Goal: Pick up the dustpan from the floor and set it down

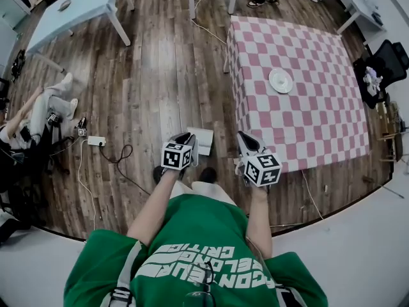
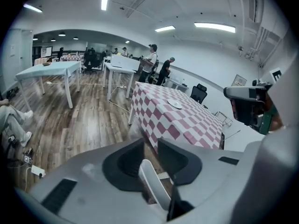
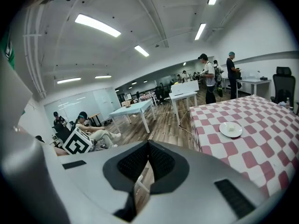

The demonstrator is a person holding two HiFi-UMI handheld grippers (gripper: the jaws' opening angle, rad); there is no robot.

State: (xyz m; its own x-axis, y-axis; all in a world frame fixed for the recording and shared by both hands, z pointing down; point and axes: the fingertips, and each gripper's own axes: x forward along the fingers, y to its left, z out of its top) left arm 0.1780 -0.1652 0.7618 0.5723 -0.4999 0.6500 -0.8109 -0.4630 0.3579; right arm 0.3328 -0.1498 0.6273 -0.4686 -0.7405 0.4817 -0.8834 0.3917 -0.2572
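The jaws of the left gripper (image 2: 150, 146) are clamping the handle (image 2: 154, 185) of the dustpan (image 1: 203, 139), seemingly light, stiff, slippery plastic, while the right gripper (image 3: 148, 144) is holding its jaws together, empty.

Left hand-held gripper (image 2: 151, 143) clamps the dustpan (image 2: 154, 185), while right hand-held gripper (image 3: 148, 144) is closed.
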